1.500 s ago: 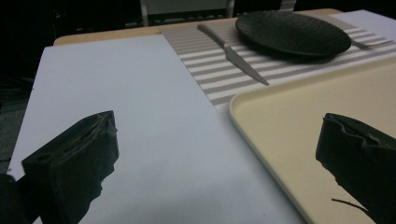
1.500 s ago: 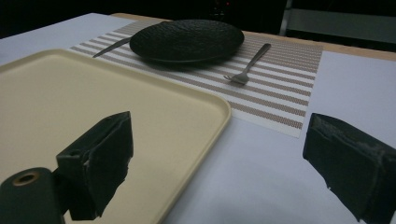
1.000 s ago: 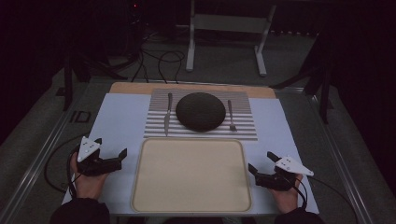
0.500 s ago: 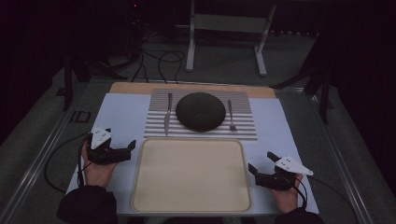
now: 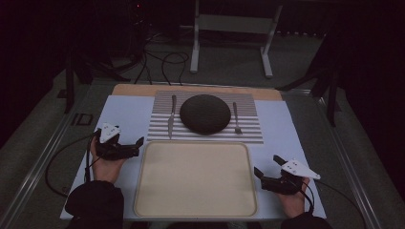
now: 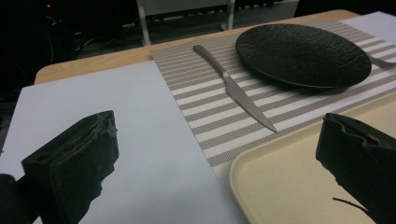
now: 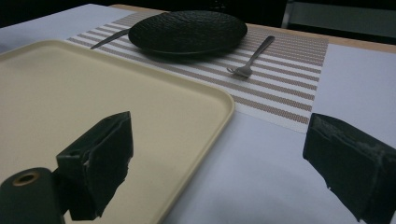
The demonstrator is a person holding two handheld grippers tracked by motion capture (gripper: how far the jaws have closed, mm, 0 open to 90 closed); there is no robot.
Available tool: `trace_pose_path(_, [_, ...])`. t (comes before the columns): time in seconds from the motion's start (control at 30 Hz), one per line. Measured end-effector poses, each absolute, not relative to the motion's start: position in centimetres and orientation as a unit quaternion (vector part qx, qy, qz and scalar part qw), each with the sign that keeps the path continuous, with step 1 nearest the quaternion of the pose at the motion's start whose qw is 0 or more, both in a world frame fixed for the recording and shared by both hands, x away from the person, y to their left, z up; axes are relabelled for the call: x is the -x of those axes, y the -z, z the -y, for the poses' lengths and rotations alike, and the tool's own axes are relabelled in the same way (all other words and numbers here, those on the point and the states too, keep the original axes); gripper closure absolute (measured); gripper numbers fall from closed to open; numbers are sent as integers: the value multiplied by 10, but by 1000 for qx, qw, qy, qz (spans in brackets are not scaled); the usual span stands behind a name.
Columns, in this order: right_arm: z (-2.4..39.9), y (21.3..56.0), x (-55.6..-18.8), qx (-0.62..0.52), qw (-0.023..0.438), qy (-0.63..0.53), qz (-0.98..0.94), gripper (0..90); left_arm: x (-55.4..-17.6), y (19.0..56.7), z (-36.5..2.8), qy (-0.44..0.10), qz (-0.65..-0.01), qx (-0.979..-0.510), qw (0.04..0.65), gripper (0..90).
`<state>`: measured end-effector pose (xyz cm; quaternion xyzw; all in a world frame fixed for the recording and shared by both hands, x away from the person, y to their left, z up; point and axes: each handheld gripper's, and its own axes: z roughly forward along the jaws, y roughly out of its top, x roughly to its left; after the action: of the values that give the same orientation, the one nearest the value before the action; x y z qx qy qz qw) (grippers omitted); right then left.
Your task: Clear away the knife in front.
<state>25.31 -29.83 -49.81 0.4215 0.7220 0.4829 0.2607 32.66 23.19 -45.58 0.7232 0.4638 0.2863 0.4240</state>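
Observation:
A black plate (image 5: 205, 113) sits in the middle of a striped placemat (image 5: 248, 129), with a knife (image 5: 171, 121) to its left and a fork (image 5: 236, 118) to its right. A bare cream tray (image 5: 196, 181) lies in front of them. My left gripper (image 5: 137, 145) is open beside the tray's far left corner, holding nothing. In the left gripper view its jaws (image 6: 217, 140) frame the knife (image 6: 238, 95), the plate (image 6: 303, 53) and the tray's corner (image 6: 289, 182). My right gripper (image 5: 266, 164) is open at the tray's right edge. Its own view (image 7: 218, 126) takes in the tray (image 7: 93, 102), plate (image 7: 187, 30) and fork (image 7: 252, 56).
A white sheet (image 5: 124, 114) covers the table under the placemat and tray, and a wooden strip (image 5: 143, 89) runs along the far edge. Cables and a metal stand (image 5: 229, 28) lie on the dark floor beyond. A cable trails left from the left gripper.
My left gripper has moved forward and a little right, from the table's left side up to the tray's far left corner. The right gripper has stayed put.

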Motion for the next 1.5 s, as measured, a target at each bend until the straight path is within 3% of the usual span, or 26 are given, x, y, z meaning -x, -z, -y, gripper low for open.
trace_pose_path(1.5, [298, 498, -254, -420, 259, -486, -721, 85, -402, 456, -181, -271, -467, -744, 394, 0])
